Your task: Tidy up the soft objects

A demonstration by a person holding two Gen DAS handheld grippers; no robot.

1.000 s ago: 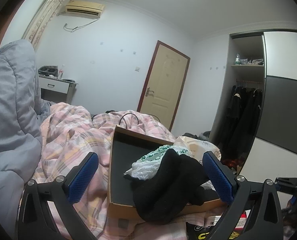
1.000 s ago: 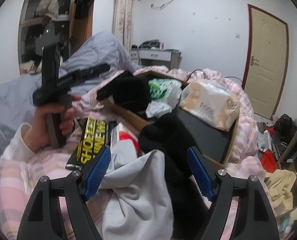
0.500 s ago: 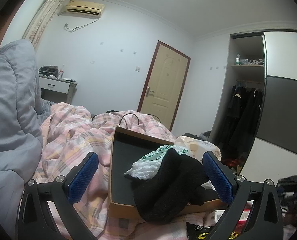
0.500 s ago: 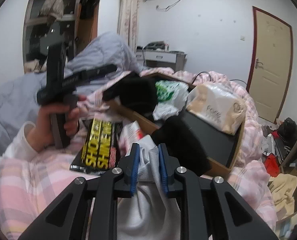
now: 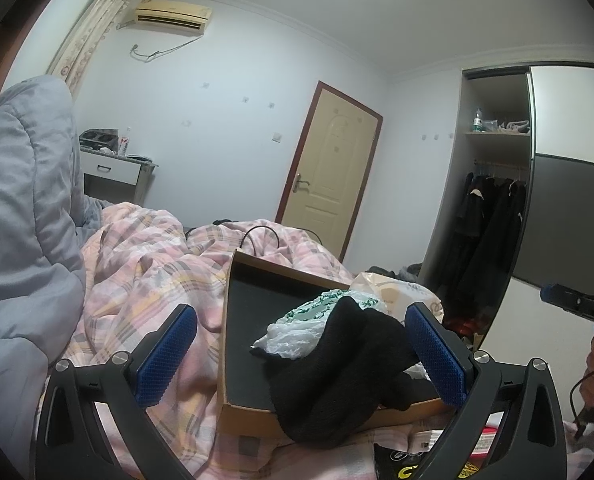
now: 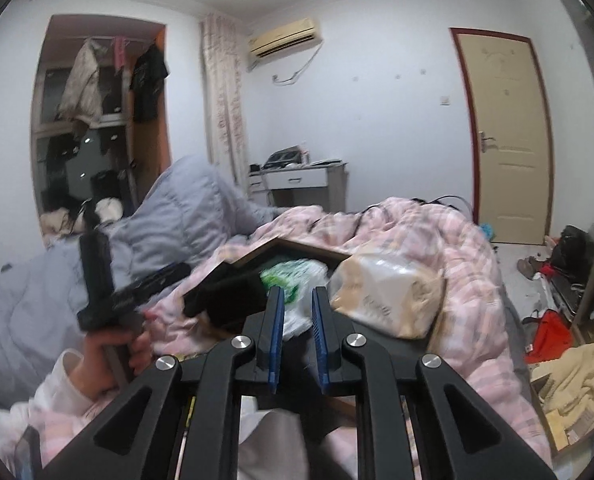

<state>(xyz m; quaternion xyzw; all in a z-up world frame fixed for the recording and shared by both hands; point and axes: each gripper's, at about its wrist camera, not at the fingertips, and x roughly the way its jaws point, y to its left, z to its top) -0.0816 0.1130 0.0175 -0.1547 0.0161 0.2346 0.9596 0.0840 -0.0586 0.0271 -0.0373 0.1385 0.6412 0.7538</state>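
My left gripper stands open and level in front of a cardboard box on the bed. A black sock hangs over the box's near edge, between the blue pads without touching them. A green-and-white plastic bag lies behind it. My right gripper is shut and lifted above the bed. A pale grey cloth hangs under its fingers; the pinch itself is hidden. Ahead of it are the box, the bag and a tissue pack.
A pink checked quilt covers the bed, with a grey duvet heaped at the left. A hand holds the left gripper's handle. A yellow-and-black packet lies by the box. Clothes and bags litter the floor.
My right gripper closed on the grey cloth, then rose and tipped up, so the box and room now fill its view. The left gripper stayed still and open.
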